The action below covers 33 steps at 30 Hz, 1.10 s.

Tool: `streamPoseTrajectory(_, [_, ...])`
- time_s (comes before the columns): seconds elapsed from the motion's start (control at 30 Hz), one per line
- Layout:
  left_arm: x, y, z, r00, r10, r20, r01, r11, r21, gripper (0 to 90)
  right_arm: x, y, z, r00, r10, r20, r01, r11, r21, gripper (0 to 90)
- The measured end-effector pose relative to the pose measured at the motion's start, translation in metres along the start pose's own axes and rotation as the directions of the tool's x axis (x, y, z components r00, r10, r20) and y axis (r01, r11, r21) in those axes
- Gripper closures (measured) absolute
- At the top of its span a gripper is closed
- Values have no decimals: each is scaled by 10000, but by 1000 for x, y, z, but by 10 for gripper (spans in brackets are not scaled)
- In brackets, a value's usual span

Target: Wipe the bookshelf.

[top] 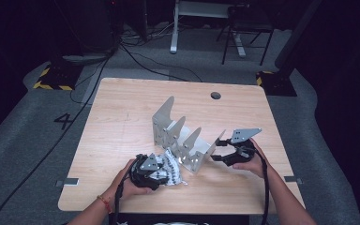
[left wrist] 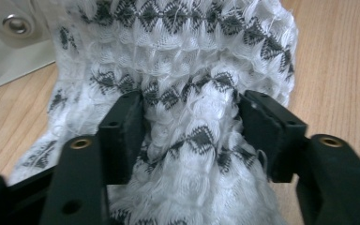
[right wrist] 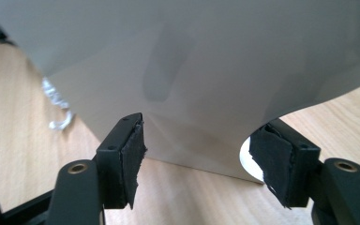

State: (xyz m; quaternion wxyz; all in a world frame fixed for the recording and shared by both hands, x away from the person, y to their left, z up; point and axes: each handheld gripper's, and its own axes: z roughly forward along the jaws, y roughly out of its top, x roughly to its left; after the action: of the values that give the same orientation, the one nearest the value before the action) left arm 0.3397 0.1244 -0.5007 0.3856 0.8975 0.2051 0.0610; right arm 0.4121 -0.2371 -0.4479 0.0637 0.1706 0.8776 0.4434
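So my left gripper (top: 161, 169) was down on the tabletop (top: 122, 122), near the front edge, with the white knit cloth with the dark diamond pattern (left wrist: 187, 70) bunched up between its jaws. In the left gripper view the jaws stood about halfway apart with the fabric filling the gap and brushing both pads, so more of a loose hug than a proper pinch. The cloth lay just beside the grey metal rack (top: 183, 136), right at its near end. My right gripper (top: 221, 151) sat at the rack's other near corner, jaws wide. In the right gripper view the end plate (right wrist: 192, 70) stood up between the pads (right wrist: 133, 154), and neither pad was pressing on it. Rack ran diagonally across the middle of the tabletop.
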Motion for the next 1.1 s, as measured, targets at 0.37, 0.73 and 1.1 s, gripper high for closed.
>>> streamPoseTrajectory(0.37, [-1, 1, -3, 9999, -78, -95, 77, 9999, -107, 721, 23, -7, -5, 9976, -663, -217, 668, 9975, 210, 474])
streamPoseTrajectory(0.73, [-16, 20, -35, 9968, 146, -792, -323, 9732, -2276, 733, 33, -7, 4, 9911, -1029, -842, 1046, 9944, 160, 614])
streamPoseTrajectory(1.1, [0, 35, -28, 9931, -364, -1116, 29, 9581, -2864, 737, 43, -5, 10, 9873, -1169, -1075, 1174, 9931, -15, 715])
